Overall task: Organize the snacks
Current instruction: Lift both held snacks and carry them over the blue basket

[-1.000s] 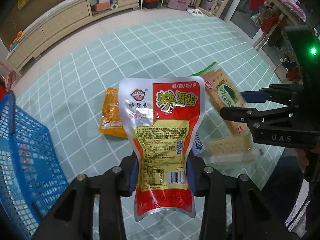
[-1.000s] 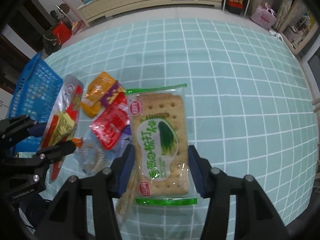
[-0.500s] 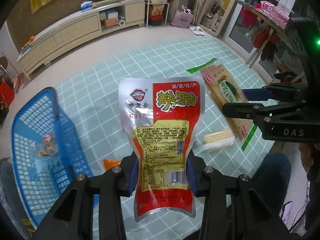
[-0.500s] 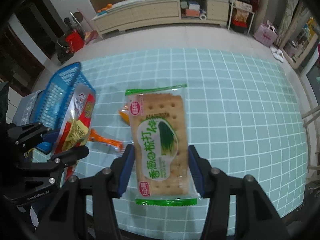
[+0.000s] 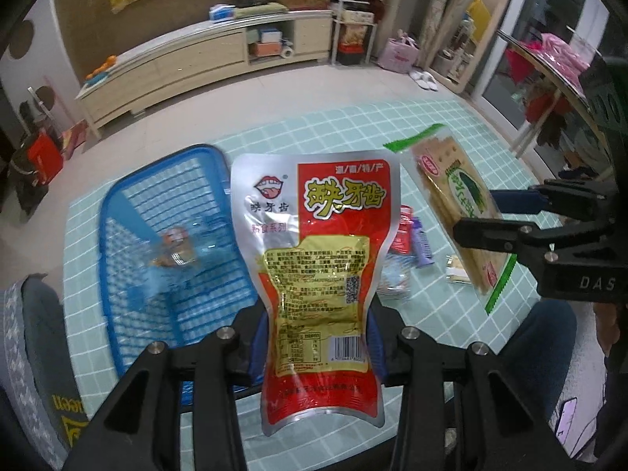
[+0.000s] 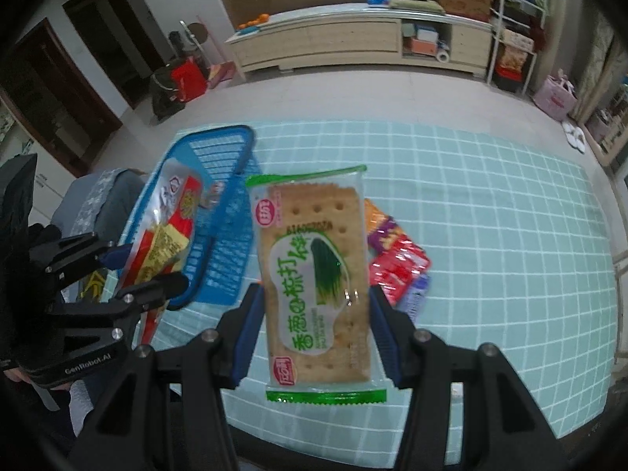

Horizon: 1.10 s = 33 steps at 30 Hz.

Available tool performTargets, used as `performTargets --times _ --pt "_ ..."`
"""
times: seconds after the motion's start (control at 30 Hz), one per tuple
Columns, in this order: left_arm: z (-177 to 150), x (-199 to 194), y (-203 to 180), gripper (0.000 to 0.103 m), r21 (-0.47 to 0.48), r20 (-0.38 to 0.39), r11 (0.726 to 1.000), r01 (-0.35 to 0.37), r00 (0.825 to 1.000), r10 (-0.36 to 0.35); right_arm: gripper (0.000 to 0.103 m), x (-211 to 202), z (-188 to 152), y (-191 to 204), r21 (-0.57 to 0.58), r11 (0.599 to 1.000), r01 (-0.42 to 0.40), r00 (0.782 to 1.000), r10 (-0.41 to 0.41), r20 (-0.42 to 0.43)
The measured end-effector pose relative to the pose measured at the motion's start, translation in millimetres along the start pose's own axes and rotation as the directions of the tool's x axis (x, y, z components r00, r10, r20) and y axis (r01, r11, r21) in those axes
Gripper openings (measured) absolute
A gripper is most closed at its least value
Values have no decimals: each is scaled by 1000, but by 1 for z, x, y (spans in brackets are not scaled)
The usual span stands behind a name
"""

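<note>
Snacks fill both sets of jaws. The left gripper is clenched on a red-and-silver pouch, its blue pads pressing the pouch's narrow waist from either side, so the pouch stands upright with its printed label facing the camera. The right gripper grasps a green-trimmed cracker packet the same way, pads against its 2 long edges, green sealed ends at top and bottom. Both packets are lifted clear of the surface below.

Seen from the left wrist, the cracker packet hangs to the right of the pouch, pinched in the other gripper. Seen from the right wrist, the pouch sits at the left in the other gripper, in front of the basket.

Below the pouch lies a blue plastic basket with slatted walls, set on a pale green checked tablecloth. Inside it is 1 clear wrapped snack, blurred. To the right of the basket, a small heap of loose packets lies on the cloth: orange, red and purple wrappers touching one another. A small pale cracker pack rests on the cloth beyond them in the left view.

Past the table edge, a long light wooden cabinet runs along the far wall.
</note>
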<state>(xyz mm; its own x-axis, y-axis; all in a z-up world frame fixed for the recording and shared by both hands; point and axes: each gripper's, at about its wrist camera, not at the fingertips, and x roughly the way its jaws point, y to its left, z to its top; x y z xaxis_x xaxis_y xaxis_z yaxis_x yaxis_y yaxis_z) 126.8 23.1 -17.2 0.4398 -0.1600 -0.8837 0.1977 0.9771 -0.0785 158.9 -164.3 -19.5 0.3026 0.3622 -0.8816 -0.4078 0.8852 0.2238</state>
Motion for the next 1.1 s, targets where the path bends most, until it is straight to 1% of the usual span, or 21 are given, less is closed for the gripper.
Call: performTargets --times 0.33,0.57,0.73,1.1 --pt "-13 -31 51 39 -72 30 996 -52 998 54 58 17 22 50 -34 997 -73 997 73 -13" --pt "-19 -37 84 39 -124 22 989 -75 997 79 58 35 36 85 -43 992 -117 993 116 -32" --pt "-23 -39 100 40 -155 21 984 -82 996 86 58 51 42 105 -59 990 -125 991 121 -55" --pt "-26 -23 127 41 -216 11 974 -60 998 63 58 76 55 129 -70 990 -121 989 115 -88"
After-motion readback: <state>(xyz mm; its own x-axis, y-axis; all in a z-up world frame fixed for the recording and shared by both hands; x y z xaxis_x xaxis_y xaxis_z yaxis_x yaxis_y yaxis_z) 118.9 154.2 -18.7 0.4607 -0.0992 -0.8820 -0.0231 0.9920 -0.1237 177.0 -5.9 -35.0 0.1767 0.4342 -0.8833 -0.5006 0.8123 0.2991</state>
